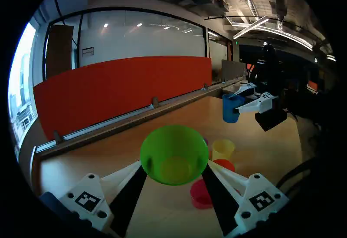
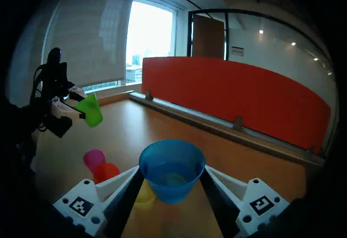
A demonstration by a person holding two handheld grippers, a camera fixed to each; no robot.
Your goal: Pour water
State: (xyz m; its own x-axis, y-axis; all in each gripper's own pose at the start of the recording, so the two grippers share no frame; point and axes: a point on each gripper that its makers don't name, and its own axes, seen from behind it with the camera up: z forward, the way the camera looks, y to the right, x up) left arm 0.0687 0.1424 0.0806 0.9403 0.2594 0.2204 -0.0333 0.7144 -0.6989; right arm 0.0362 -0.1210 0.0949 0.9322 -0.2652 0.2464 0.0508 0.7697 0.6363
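On table (image 1: 269, 151), three cups (image 1: 223, 148); aloft, two.

Wooden table (image 1: 269, 151): yellow cup (image 1: 223, 148), red cup (image 1: 225, 164), pink cup (image 1: 199, 193).

We see a wooden counter (image 1: 269, 151) running along a long orange partition (image 1: 121, 86) set in a grey rail. Three small cups stand close together on the counter: a yellow cup (image 1: 223, 148), a red cup (image 1: 224, 165) just in front of it, and a pink cup (image 1: 200, 193) nearest to us. Behind the partition we find a glass wall (image 1: 143, 38) and a brown wooden door (image 1: 59, 51). Strip lights (image 1: 251, 27) cross the dark ceiling. In the right gripper view, a bright window (image 2: 149, 42) sits beside a lowered roller blind (image 2: 86, 42).
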